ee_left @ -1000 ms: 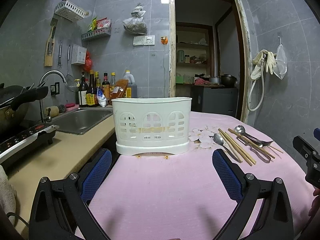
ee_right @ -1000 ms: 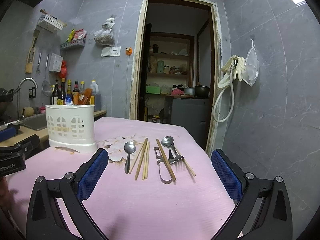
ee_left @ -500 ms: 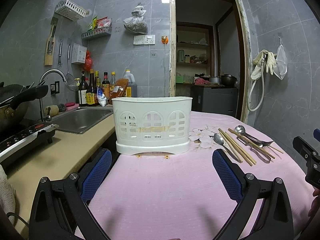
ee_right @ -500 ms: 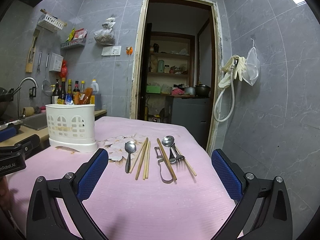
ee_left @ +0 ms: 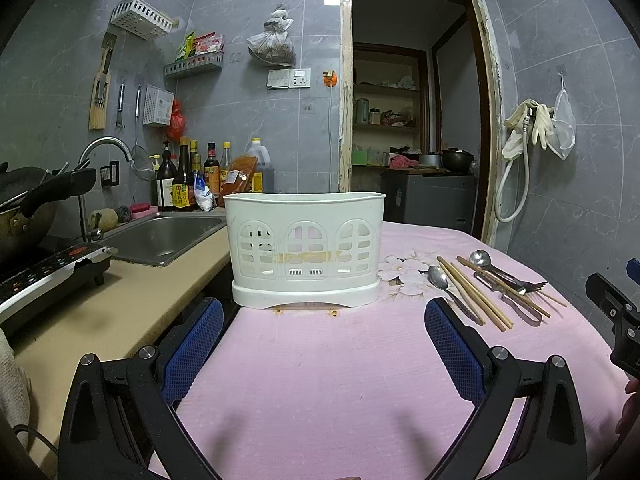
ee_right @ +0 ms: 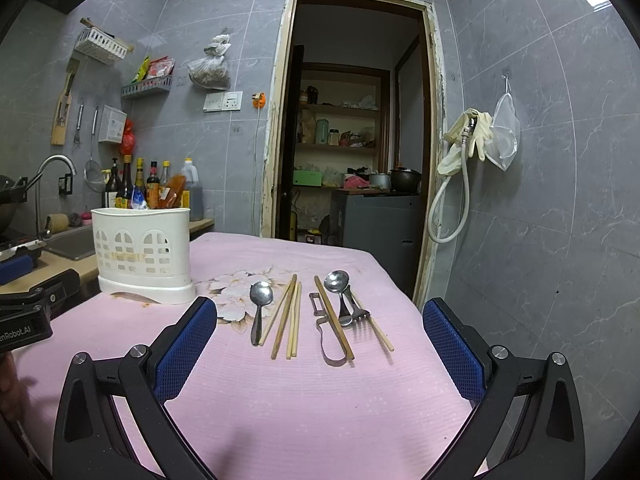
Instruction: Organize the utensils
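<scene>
Ahead of right gripper [ee_right: 320, 320], chopsticks [ee_right: 286, 318], jaws apart, nothing between

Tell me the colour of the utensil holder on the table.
The utensil holder is white, with a yellowish smear; clearest in the left wrist view.

Each gripper, the left gripper [ee_left: 322, 326] and the right gripper [ee_right: 320, 326], has black arms with round silver screws. The fingers [ee_right: 186, 346] wear bumpy blue pads. White letters mark one black block.
</scene>
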Tool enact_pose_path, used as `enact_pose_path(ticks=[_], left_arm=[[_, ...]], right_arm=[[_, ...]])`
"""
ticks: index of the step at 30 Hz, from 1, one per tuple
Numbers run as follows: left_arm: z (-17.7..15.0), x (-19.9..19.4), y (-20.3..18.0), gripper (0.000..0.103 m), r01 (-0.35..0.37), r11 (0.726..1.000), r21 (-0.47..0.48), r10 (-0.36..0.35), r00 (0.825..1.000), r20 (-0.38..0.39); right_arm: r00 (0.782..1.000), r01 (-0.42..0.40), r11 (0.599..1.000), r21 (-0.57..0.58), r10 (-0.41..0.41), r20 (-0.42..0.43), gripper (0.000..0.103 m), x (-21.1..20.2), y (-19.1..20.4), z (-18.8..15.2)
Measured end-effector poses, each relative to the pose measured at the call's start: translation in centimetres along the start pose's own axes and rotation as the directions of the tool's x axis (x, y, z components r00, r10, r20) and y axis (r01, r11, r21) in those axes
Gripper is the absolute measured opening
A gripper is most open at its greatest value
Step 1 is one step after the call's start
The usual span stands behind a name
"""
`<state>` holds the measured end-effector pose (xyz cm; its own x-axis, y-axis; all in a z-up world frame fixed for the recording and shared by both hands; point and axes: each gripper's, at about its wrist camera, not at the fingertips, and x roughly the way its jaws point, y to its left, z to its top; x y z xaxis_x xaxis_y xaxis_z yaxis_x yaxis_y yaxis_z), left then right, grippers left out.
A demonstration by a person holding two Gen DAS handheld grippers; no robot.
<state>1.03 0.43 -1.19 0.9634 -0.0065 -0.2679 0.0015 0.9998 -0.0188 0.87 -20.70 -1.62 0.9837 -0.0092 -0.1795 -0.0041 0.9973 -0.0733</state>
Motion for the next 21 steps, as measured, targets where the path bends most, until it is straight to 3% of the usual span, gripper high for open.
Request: enact_pose_path(ticks=[21], left_arm=[[-0.05, 0.00, 0.06, 0.099, 0.001, 1.000, -0.003, -0.001, 1.000, -0.005]], right_arm=[[1.000, -0.001, 1.000, 0.001, 0.001, -0.003, 0.103, 0.07, -0.07, 0.05]])
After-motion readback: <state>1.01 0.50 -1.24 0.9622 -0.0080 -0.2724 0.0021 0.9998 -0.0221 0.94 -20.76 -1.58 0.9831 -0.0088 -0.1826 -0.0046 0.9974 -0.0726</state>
